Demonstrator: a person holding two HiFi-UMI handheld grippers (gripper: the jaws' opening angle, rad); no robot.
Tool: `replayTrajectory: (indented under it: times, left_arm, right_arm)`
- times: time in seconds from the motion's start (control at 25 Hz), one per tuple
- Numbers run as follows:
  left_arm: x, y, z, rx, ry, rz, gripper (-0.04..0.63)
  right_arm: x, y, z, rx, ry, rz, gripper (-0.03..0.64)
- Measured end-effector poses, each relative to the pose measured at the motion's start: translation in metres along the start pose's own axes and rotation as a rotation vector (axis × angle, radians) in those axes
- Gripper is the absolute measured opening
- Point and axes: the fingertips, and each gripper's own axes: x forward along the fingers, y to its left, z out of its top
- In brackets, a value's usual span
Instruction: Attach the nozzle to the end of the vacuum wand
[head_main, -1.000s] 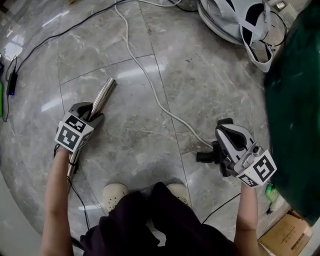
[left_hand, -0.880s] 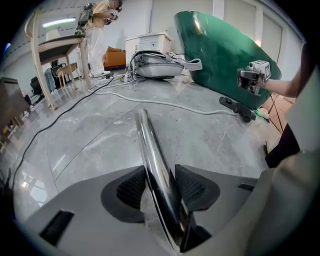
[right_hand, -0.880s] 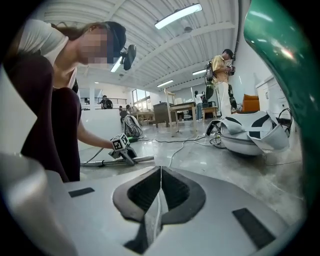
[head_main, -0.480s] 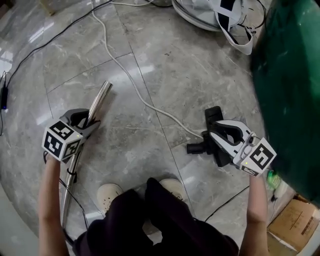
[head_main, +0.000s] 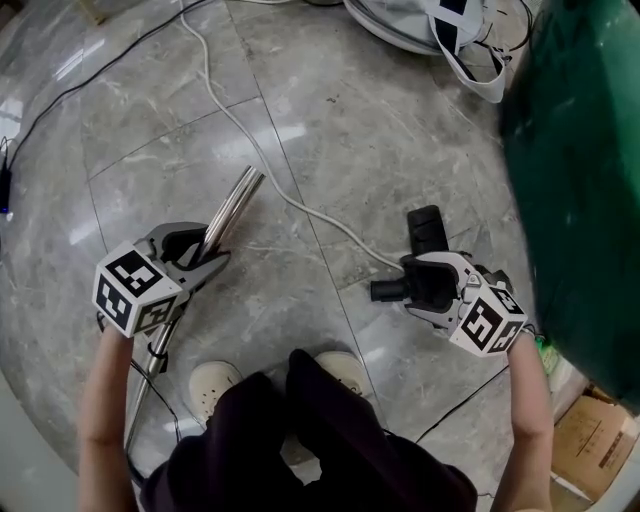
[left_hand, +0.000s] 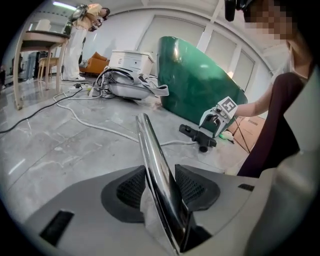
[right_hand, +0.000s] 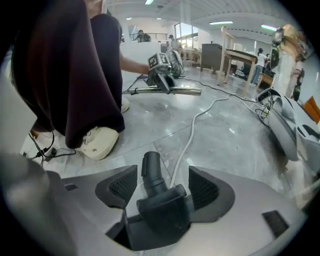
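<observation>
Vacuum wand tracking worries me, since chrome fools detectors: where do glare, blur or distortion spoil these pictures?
Head view: bright glare streaks on the polished floor, green object at right looks soft. Left gripper view: fisheye bending, dark corners, the wand mirrors its surroundings. Right gripper view: same bending; the nozzle is sharp and matte.

No word, brand or number can be read anywhere. The only signs are black-and-white square patterns on the cube (head_main: 135, 290) of the left gripper (head_main: 200, 250) and the cube (head_main: 482, 322) of the right gripper (head_main: 415, 285). They hold no letters.
</observation>
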Motion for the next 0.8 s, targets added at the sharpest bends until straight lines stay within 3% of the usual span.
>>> replayTrajectory:
  times: [0.32, 0.56, 0.6, 0.68, 0.8]
  left_arm:
    - [0.014, -0.021, 0.003, 0.0, -0.012, -0.051, 0.193]
    - [0.016, -0.026, 0.006, 0.001, -0.02, -0.06, 0.193]
    - [0.015, -0.026, 0.006, 0.001, -0.02, -0.061, 0.193]
    - [0.015, -0.026, 0.007, 0.001, -0.02, -0.064, 0.193]
    - [0.015, -0.028, 0.007, 0.001, -0.016, -0.075, 0.193]
  right_arm:
    - [0.025, 0.023, -0.022, -0.25, 0.222, 0.035, 0.337]
    - [0.05, 0.023, -0.036, -0.438, 0.352, -0.026, 0.333]
    - [0.054, 0.022, -0.036, -0.446, 0.361, -0.039, 0.318]
    - [0.059, 0.021, -0.038, -0.45, 0.382, -0.046, 0.222]
    - [0.059, 0.022, -0.04, -0.459, 0.393, -0.043, 0.204]
